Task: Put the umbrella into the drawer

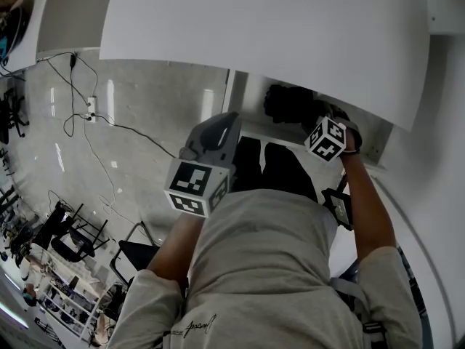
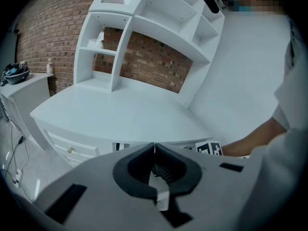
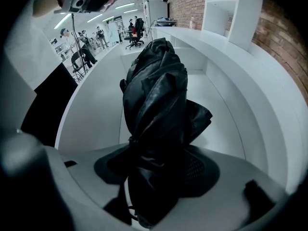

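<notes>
Between your right gripper's (image 3: 161,171) clamping fingers the umbrella (image 3: 154,100) points into the drawer (image 3: 226,119); dropped tilted, it may catch the rim, your closed, empty left gripper (image 2: 154,147) idle.

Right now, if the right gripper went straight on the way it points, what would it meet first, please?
The right gripper holds the black umbrella pointing down into the open drawer. The umbrella's far end would probably meet the drawer's floor first; how near it is cannot be judged.

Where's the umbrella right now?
The umbrella is clamped in the right gripper, at the head view's right, reaching down into the open drawer below the desktop.
</notes>
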`<action>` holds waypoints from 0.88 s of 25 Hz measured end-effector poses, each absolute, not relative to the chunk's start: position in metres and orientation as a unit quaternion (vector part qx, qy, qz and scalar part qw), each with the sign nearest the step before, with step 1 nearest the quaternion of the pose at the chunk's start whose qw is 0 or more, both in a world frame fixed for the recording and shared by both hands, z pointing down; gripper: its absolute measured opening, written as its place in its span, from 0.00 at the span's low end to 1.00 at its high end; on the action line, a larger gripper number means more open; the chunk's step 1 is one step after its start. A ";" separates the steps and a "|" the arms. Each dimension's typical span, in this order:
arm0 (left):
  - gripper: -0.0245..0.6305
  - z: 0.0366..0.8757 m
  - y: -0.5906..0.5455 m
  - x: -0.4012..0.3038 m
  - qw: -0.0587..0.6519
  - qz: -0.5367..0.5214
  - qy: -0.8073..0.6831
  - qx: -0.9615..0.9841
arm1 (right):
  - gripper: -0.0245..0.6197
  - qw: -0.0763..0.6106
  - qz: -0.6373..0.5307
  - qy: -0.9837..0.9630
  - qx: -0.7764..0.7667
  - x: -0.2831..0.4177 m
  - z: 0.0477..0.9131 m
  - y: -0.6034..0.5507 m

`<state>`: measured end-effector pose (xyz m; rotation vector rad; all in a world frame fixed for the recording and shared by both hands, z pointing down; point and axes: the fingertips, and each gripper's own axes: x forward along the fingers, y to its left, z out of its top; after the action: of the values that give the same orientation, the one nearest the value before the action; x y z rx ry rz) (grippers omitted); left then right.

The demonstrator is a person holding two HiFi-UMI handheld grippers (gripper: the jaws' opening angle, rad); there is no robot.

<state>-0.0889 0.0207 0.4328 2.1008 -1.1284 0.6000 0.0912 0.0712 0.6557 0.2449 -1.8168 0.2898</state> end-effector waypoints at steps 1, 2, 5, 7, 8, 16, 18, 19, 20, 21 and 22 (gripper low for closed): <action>0.06 0.433 0.020 -0.089 0.335 0.230 -0.432 0.805 | 0.45 0.601 0.125 -0.783 0.104 0.091 0.656 0.071; 0.06 0.434 0.020 -0.090 0.336 0.231 -0.433 0.804 | 0.45 0.602 0.124 -0.782 0.103 0.091 0.657 0.071; 0.06 0.437 0.020 -0.091 0.336 0.233 -0.432 0.804 | 0.45 0.606 0.124 -0.780 0.100 0.091 0.661 0.072; 0.06 0.438 0.020 -0.093 0.337 0.234 -0.431 0.804 | 0.45 0.608 0.124 -0.778 0.099 0.091 0.664 0.073; 0.06 0.438 0.020 -0.094 0.337 0.234 -0.430 0.804 | 0.45 0.609 0.125 -0.777 0.098 0.090 0.665 0.073; 0.06 0.438 0.017 -0.099 0.339 0.237 -0.426 0.805 | 0.45 0.619 0.130 -0.769 0.094 0.090 0.668 0.071; 0.06 0.439 0.016 -0.100 0.340 0.237 -0.426 0.804 | 0.45 0.621 0.130 -0.767 0.092 0.090 0.670 0.072; 0.06 0.439 0.016 -0.101 0.340 0.237 -0.426 0.804 | 0.45 0.623 0.130 -0.766 0.092 0.091 0.671 0.072; 0.06 0.439 0.016 -0.101 0.340 0.237 -0.426 0.804 | 0.45 0.624 0.130 -0.765 0.092 0.091 0.672 0.073; 0.06 0.439 0.016 -0.102 0.340 0.237 -0.426 0.804 | 0.45 0.625 0.131 -0.764 0.092 0.092 0.672 0.073; 0.06 0.440 0.015 -0.103 0.340 0.237 -0.427 0.804 | 0.45 0.626 0.131 -0.763 0.093 0.092 0.672 0.073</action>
<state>-0.1032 0.0153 0.4395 2.0924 -1.1105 0.6163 0.0918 0.0729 0.6724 0.2129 -1.7499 0.2998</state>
